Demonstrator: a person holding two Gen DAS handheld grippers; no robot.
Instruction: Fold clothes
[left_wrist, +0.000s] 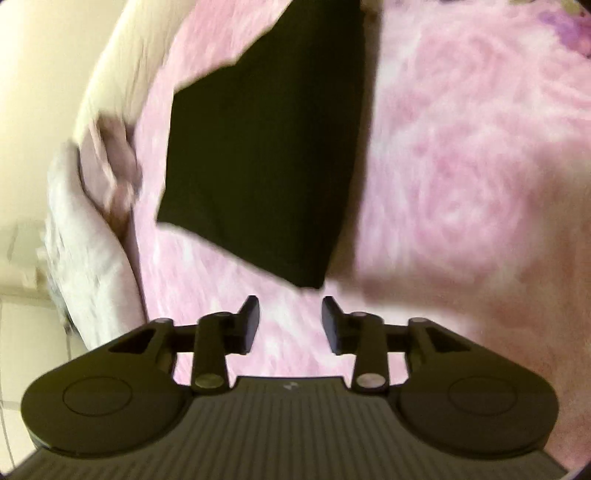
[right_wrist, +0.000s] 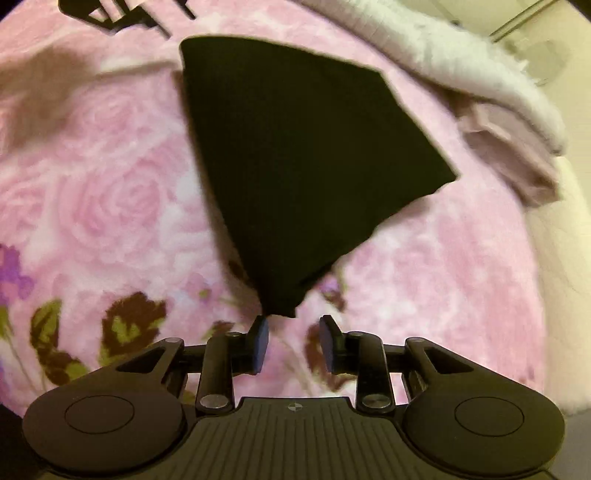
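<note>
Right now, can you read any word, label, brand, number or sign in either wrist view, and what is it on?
No readable text in either view.
Left gripper body: a small pale mark, too small and blurred to read.
Right gripper body: a small round crosshair sign, no letters or numbers.
Black garment: no label or print visible.
Pink floral blanket: pattern only, no writing.
</note>
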